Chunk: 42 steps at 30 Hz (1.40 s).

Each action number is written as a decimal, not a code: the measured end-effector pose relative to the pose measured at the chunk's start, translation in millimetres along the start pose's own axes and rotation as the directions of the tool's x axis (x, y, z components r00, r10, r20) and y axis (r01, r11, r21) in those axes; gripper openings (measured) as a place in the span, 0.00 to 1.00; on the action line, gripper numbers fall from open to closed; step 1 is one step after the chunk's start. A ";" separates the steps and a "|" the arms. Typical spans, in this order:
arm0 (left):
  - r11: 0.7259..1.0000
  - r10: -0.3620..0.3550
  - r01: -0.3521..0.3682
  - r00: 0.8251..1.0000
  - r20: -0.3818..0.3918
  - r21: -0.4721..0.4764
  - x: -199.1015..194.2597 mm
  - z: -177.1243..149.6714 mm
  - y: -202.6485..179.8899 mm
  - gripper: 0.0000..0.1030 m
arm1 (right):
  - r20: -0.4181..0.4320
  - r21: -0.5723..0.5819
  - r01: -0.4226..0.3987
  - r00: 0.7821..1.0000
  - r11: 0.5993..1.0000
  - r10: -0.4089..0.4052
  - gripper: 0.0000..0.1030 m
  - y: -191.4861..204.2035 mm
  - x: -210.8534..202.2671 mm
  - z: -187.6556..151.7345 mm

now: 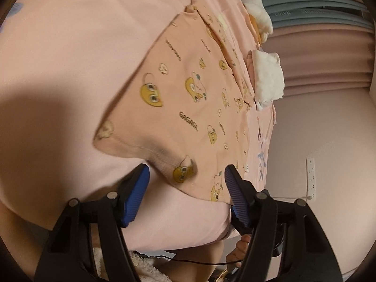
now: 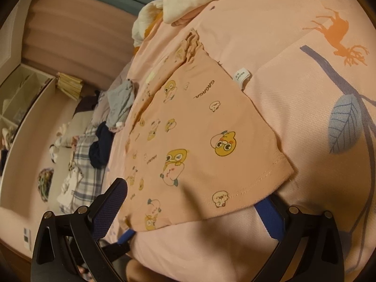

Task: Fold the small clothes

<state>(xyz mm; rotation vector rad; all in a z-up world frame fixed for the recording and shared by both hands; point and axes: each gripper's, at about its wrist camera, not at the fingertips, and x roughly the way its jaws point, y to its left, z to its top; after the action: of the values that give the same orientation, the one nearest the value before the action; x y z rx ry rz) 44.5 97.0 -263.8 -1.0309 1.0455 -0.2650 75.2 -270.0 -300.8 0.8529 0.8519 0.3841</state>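
Both grippers, left [image 1: 186,188] and right [image 2: 195,202], gape unclamped around soft, light peach shorts' [image 1: 188,89] hem, the likeliest pinching place.

2 wrist views look down close, sharing the peach shorts [image 1: 188,98]

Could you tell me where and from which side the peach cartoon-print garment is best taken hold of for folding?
Probably at the stitched hem of the peach garment, at the corner lying nearest the open right tongs. Come in low from the near bed edge, one finger sliding under: the cloth lies flat on the pink sheet, so only its edge offers purchase. The left tongs suit the other near corner.
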 end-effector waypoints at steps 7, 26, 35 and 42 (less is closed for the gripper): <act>0.986 0.128 -0.146 0.970 0.207 0.076 0.4 6.0 -10.6 0.65 | 0.002 0.006 -0.001 1.000 1.000 0.001 0.99 1.4 1.5 -0.4; 0.999 -0.038 0.036 0.987 0.159 0.015 -21.7 -0.4 -22.1 0.63 | 0.010 -0.027 -0.004 1.000 1.000 0.004 0.99 0.7 -0.2 -0.3; 0.993 0.101 -0.106 0.990 0.097 0.047 6.5 -18.2 -21.8 0.63 | -0.008 0.049 -0.075 0.997 0.996 0.075 0.99 -6.2 -2.3 7.0; 0.995 0.064 -0.074 0.986 0.153 0.064 28.4 2.8 -27.3 0.63 | 0.004 -0.001 -0.034 0.999 0.999 0.034 0.99 1.1 1.5 3.2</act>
<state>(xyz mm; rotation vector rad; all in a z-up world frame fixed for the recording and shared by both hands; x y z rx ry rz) 68.8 66.4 -258.2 -0.9356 0.9266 -0.1627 78.7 -270.0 -299.5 0.8684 0.8341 0.4124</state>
